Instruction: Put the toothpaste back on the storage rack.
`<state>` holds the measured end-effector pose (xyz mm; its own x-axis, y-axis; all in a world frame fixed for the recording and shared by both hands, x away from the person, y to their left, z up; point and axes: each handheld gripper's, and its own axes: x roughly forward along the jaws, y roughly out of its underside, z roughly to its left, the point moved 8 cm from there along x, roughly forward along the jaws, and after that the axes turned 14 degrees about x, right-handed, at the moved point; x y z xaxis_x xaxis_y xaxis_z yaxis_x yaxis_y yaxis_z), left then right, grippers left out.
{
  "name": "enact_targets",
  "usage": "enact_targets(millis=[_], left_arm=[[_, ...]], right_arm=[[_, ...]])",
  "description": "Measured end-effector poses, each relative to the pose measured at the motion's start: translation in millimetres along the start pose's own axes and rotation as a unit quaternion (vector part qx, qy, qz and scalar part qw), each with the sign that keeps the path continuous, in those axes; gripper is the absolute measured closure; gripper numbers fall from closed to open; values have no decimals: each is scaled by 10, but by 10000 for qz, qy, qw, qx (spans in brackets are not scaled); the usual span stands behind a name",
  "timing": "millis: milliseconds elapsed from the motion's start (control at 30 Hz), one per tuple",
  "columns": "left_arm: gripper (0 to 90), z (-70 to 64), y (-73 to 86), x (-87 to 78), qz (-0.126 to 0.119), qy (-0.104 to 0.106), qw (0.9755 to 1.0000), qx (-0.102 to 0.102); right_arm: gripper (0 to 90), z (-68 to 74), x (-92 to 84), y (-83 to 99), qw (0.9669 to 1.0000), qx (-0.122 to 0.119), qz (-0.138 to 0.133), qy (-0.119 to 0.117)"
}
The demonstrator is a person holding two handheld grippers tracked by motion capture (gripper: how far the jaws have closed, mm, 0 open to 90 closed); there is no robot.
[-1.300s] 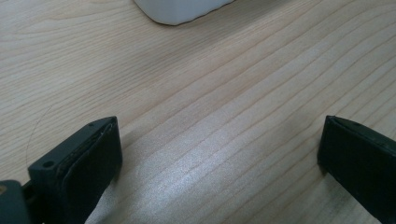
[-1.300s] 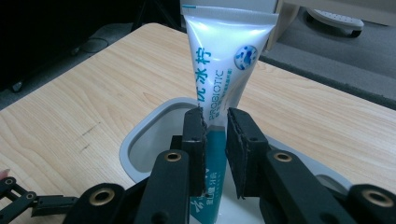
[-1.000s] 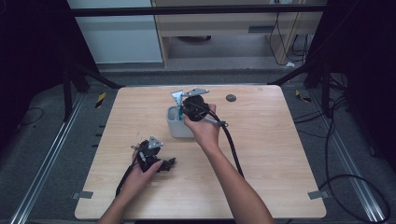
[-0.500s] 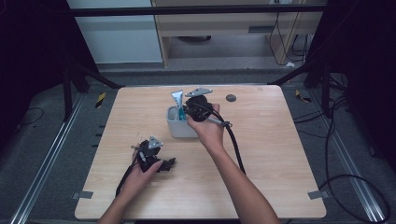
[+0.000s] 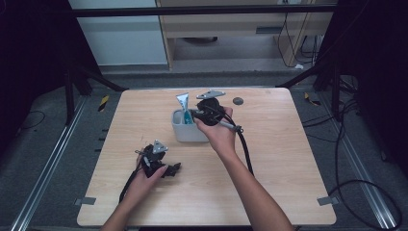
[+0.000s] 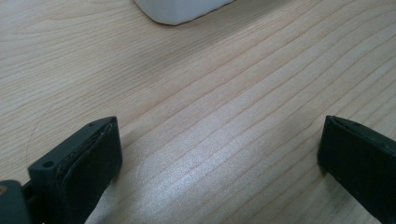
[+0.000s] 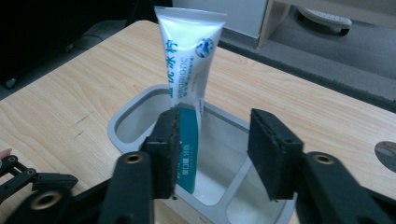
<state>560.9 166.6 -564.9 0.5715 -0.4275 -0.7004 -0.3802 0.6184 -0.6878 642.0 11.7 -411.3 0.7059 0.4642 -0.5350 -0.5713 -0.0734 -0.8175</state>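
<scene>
A white and teal toothpaste tube (image 7: 189,60) stands upright, crimped end up, in the grey divided container (image 7: 135,109) at the middle of the table. My right gripper (image 7: 212,149) hovers over the container's near side. Its jaws have just been opening. The tube's lower part sits beside the left pad, and neither pad presses on it. From the high view the tube (image 5: 183,102) rises from the container (image 5: 185,132), with the right gripper (image 5: 191,115) just to its right. My left gripper (image 5: 161,160) rests on the wood nearer the front, open (image 6: 219,154) with nothing between its pads.
A small dark disc (image 5: 237,101) lies on the table behind and right of the container. The right gripper's cable (image 5: 245,149) trails across the wood toward the front. The container's corner (image 6: 182,9) lies ahead of the left gripper. Metal frame rails flank the table.
The right gripper brought the tilted tube down into the container, stood it upright, and its jaws have spread off it. The left hand has kept still.
</scene>
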Motion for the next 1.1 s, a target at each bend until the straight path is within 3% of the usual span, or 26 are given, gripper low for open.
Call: enact_targets(millis=[233, 367, 467, 700, 833, 1100], left_arm=[[0, -1, 0, 0, -3, 4, 10000, -8], [0, -2, 0, 1, -5, 4, 10000, -10], [0, -2, 0, 1, -5, 5, 10000, -10], [0, -1, 0, 0, -2, 5, 10000, -4], [0, -2, 1, -1, 8, 10, 10000, -1], [0, -2, 1, -1, 9, 9, 10000, -1]], right_arm=[[384, -84, -30, 10, 10000, 42, -23, 77], [280, -112, -51, 11, 10000, 53, -48, -12], [219, -135, -81, 12, 9999, -99, -110, -28], [93, -193, -192, 59, 9997, -188, 72, -150], [78, -282, -243, 89, 9987, -432, 188, 186], [79, -508, -385, 190, 9983, -421, 234, 321]])
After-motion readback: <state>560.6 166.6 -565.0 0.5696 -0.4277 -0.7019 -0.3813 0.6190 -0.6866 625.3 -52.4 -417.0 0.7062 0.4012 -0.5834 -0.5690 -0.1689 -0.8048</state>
